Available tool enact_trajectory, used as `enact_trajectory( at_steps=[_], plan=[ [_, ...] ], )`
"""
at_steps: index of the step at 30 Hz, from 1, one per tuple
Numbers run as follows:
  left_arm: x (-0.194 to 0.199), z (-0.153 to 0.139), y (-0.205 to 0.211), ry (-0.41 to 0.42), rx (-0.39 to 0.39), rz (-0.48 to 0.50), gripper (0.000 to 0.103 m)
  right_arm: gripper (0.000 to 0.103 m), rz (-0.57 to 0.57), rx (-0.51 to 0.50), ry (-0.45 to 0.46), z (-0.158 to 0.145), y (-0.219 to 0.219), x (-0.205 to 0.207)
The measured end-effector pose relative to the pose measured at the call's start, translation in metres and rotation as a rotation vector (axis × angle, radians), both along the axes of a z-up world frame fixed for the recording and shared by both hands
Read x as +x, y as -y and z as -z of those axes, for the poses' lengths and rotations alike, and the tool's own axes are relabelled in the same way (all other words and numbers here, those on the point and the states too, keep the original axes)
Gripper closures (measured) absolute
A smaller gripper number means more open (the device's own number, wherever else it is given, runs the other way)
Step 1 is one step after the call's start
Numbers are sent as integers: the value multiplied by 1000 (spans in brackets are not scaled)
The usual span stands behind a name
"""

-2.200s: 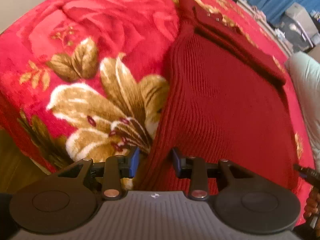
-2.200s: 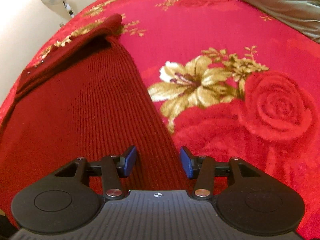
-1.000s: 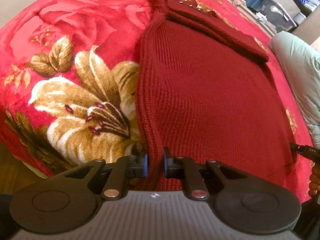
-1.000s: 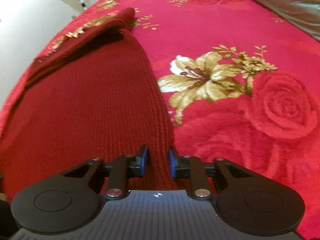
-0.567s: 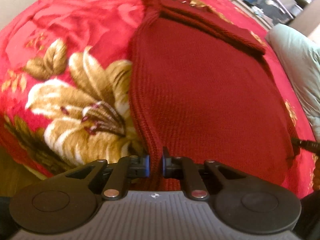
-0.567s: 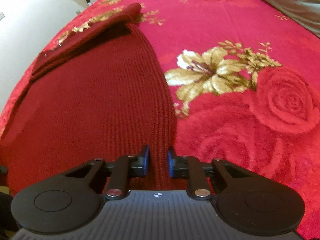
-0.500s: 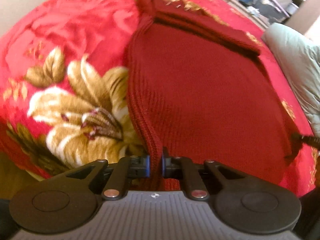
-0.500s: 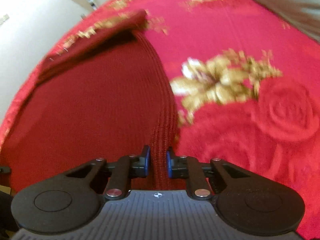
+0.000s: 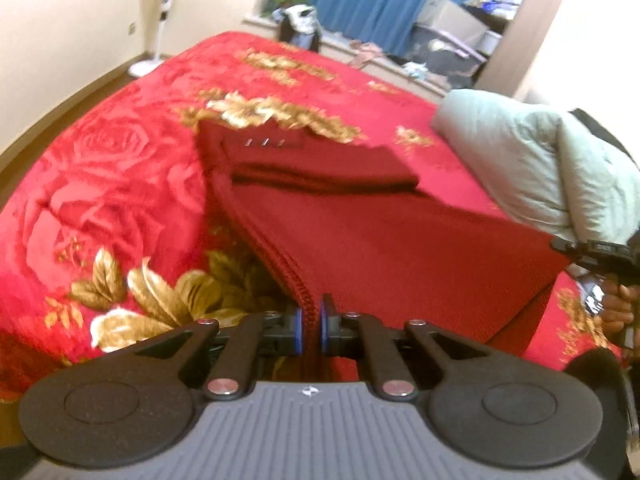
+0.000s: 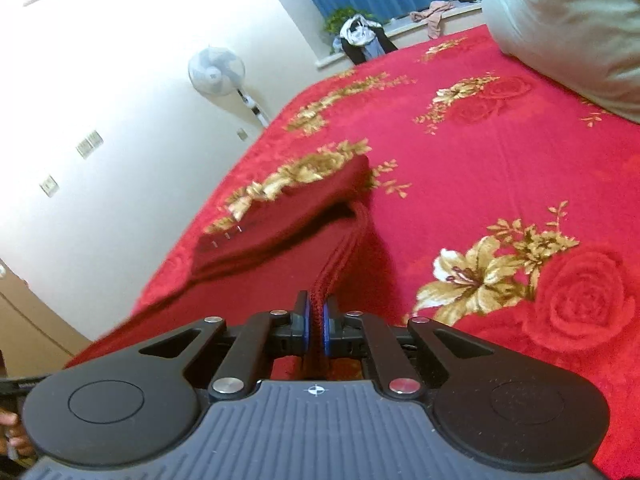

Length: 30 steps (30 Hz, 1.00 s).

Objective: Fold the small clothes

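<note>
i am gripping the near hem of the dark red knitted sweater (image 9: 384,236) with both tongs, and the hem is hanging lifted off the bed (image 9: 120,184) while the far part of the garment is still lying on the red flowered blanket. in the left wrist view my left tongs (image 9: 311,326) are sitting at the bottom centre of the frame, clenched on the ribbed left edge of the sweater, with the knit pinched between the blue pads. the cloth is spreading from there up and to the right across the middle of the frame, and its far end, folded over itself with a small row of pale marks on it, is lying in the upper centre. at the right edge of that view my right tongs (image 9: 560,246) are pinching the other hem corner, with my right hand (image 9: 618,304) behind them. in the right wrist view the right tongs (image 10: 316,326) are at the bottom centre, clamped on the thick ribbed edge, which is running up the middle of the frame as a taut cord to the folded part in the centre left. a pale green pillow (image 10: 568,28) is lying at the upper right, and a standing fan (image 10: 216,70) is at the wall in the upper left.
</note>
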State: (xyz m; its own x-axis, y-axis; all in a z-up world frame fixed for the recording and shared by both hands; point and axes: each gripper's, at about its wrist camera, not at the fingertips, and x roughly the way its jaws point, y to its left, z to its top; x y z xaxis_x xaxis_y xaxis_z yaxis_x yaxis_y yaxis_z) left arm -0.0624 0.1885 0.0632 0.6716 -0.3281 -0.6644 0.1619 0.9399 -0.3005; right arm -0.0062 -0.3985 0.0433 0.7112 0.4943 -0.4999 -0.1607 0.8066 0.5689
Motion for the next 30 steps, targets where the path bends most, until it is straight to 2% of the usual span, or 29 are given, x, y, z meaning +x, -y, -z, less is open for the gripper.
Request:
enact_trajectory(
  at_steps=[6,9,11,13,15,18,21,23,25,27,29,30],
  plan=[
    [-57,-51,-29,83,-79,95,95,98,-26,54,114,-40,28,-59],
    [-65,-58,-49,107,-156,61,94,98,-17,106,148,-47,41,-67],
    [-48,-47,-58,97,-181,22,94,98,-10,83,133,-39,38,-47],
    [-15,-27,-62,58,-210,-16,94,98,6,77,79,-22,34,-13],
    [29,-6,-66,24,-188,-37,94,98,14,67,24,-4,27,28],
    [96,22,-74,-14,-131,-90,94,98,32,-22,-37,25,10,96],
    [146,51,-85,-54,-125,-130,94,98,53,-55,-97,56,-7,146],
    [164,80,-94,-91,-149,-182,93,97,69,-73,-94,75,-15,161],
    [180,107,-102,-234,-157,-239,90,96,88,-55,-114,97,-17,167],
    [181,101,-105,-181,-178,-226,85,92,110,-39,-134,111,-15,167],
    [177,97,-110,-141,-181,-222,79,86,133,-63,-125,111,-13,168],
    [174,97,-116,-137,-192,-243,76,86,151,-55,-107,109,-8,166]
  ],
)
